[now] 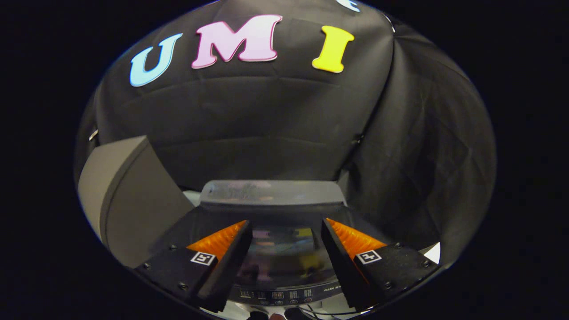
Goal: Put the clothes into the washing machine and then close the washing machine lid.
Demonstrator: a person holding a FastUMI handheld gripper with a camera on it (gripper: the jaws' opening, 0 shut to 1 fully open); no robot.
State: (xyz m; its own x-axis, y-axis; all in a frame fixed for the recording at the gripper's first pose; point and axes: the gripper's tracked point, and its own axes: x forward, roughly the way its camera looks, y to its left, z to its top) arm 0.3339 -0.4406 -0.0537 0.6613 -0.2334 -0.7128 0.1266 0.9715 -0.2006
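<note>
The washing machine [284, 294] is right below me, its control panel strip nearest to me, under the fingers. Its dark glossy lid [284, 251] lies between and just beyond my fingers and looks flat, mirroring the booth wall. A pale grey band [271, 192] runs along the lid's far edge. My gripper [286, 224] hovers over the lid, open, with a wide gap between the fingers and nothing held in them.
A grey box-like block [129, 200] stands close on the left of the machine, level with the left finger. Black cloth walls [266, 124] rise straight behind the machine and wrap round on the right.
</note>
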